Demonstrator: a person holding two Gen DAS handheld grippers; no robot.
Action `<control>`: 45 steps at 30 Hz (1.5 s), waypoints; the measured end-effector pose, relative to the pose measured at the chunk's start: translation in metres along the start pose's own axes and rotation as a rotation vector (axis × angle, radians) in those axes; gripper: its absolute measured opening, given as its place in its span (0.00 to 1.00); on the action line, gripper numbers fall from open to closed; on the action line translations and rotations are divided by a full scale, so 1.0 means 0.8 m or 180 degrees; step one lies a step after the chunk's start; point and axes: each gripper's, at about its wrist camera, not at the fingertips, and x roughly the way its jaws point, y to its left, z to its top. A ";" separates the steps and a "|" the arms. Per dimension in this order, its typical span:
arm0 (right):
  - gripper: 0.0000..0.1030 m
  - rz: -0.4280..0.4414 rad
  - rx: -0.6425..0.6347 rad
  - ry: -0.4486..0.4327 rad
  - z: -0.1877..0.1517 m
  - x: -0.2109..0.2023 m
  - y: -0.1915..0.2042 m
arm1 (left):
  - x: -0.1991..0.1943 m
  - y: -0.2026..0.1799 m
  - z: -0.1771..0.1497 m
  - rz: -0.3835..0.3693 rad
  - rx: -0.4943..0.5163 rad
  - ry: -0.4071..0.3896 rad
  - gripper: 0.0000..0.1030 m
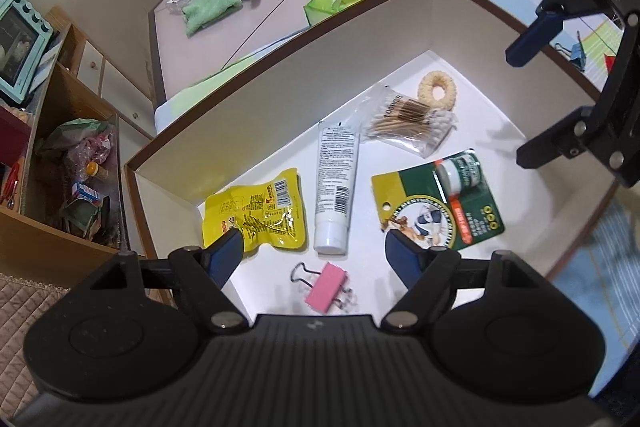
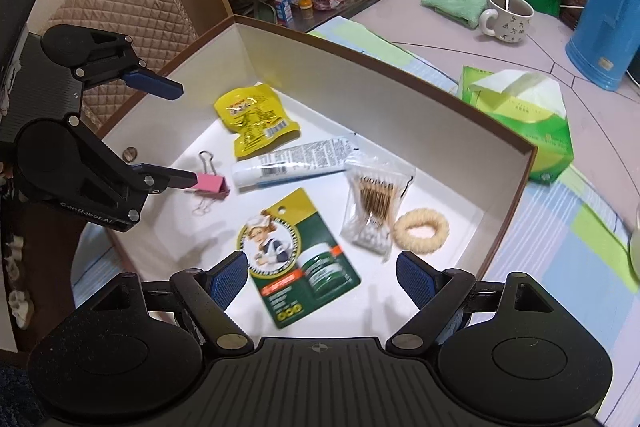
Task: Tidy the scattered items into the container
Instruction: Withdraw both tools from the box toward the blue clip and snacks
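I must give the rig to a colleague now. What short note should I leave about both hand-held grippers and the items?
Left hand-held gripper: open, empty, above the box.
Right hand-held gripper: open, empty, also above it.
In the box: yellow packet, white tube, cotton swabs, balm card, hair tie, pink binder clip.
Left: a blue binder clip lies outside; it may need collecting.

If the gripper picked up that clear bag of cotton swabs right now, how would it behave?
The bag of cotton swabs would probably feel light, holding only thin sticks. Its clear film looks crinkly and glossy, so it may flop and slip. The swabs lie loose inside and would likely slide towards the lower end.
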 end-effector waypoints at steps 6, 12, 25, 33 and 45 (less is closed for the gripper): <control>0.82 -0.0015 0.0050 -0.0168 -0.018 -0.029 0.011 | -0.028 -0.014 -0.008 0.0058 -0.0035 -0.0087 0.75; 0.82 -0.0012 0.0092 -0.0436 -0.034 -0.063 0.021 | -0.055 -0.029 -0.014 0.0101 -0.0056 -0.0188 0.76; 0.82 -0.0048 0.0523 -0.0846 -0.103 -0.134 0.005 | -0.105 -0.075 -0.029 0.0028 -0.0114 -0.0407 0.76; 0.82 -0.0363 0.1083 -0.0783 -0.163 -0.163 -0.061 | -0.107 -0.102 -0.012 -0.0062 -0.0097 -0.0487 0.77; 0.82 -0.0606 0.1263 -0.0561 -0.209 -0.160 -0.137 | -0.080 -0.140 0.055 -0.0352 0.0003 -0.0592 0.77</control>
